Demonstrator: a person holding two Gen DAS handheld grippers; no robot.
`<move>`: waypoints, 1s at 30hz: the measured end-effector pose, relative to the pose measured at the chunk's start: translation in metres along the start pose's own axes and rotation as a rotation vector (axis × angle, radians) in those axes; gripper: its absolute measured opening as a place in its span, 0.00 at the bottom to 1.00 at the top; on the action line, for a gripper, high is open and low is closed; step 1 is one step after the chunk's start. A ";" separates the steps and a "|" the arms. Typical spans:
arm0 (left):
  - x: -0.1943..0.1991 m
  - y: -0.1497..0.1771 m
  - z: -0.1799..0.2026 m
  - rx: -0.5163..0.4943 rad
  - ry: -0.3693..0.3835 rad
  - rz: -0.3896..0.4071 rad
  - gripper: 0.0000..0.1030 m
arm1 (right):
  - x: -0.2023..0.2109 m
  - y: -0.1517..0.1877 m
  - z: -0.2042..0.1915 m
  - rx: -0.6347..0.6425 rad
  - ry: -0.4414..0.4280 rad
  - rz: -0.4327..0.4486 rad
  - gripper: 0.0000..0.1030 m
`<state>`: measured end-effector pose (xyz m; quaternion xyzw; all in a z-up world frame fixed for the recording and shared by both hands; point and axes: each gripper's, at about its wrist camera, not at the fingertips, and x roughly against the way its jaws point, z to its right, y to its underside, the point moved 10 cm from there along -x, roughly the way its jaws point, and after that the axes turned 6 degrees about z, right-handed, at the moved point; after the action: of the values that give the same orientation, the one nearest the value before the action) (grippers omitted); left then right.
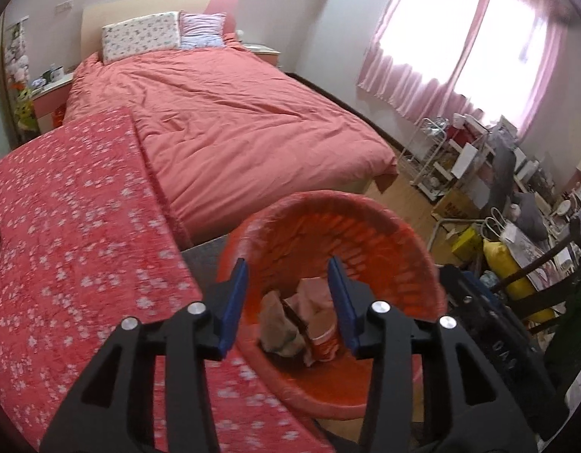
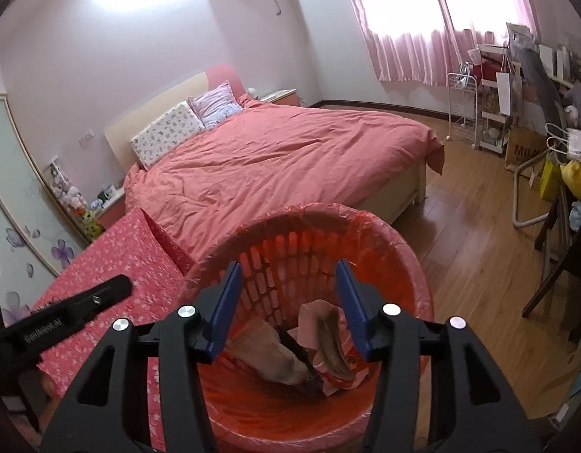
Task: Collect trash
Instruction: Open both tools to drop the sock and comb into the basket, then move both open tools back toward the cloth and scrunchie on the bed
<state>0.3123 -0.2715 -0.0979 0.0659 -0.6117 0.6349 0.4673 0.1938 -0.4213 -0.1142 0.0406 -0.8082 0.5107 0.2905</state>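
Both my hand-held grippers, left (image 1: pixel 288 302) and right (image 2: pixel 290 302), hang over the bin (image 2: pixel 370 222) with jaws apart, nothing between them. Trash (image 2: pixel 279 358) lies in the bin, beside the desk (image 1: pixel 71 226) corner.

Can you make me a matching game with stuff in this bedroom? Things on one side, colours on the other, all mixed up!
Things:
1. Trash basket
2. Curtains
3. Pads of the right tongs
4. Floor

Colours:
A. Blue
B. Brown wood
C. Orange-red
D. Pale pink

Pairs: 1-C, 2-D, 3-A, 4-B
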 end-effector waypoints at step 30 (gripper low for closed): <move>0.143 0.047 -0.334 0.191 -0.577 0.084 0.71 | 0.008 0.055 -0.148 0.335 -0.102 -0.053 0.58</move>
<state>0.3645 0.0905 -0.1186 0.2618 -0.6589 0.6635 0.2391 0.2307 -0.2677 -0.1078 0.1357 -0.7241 0.6277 0.2514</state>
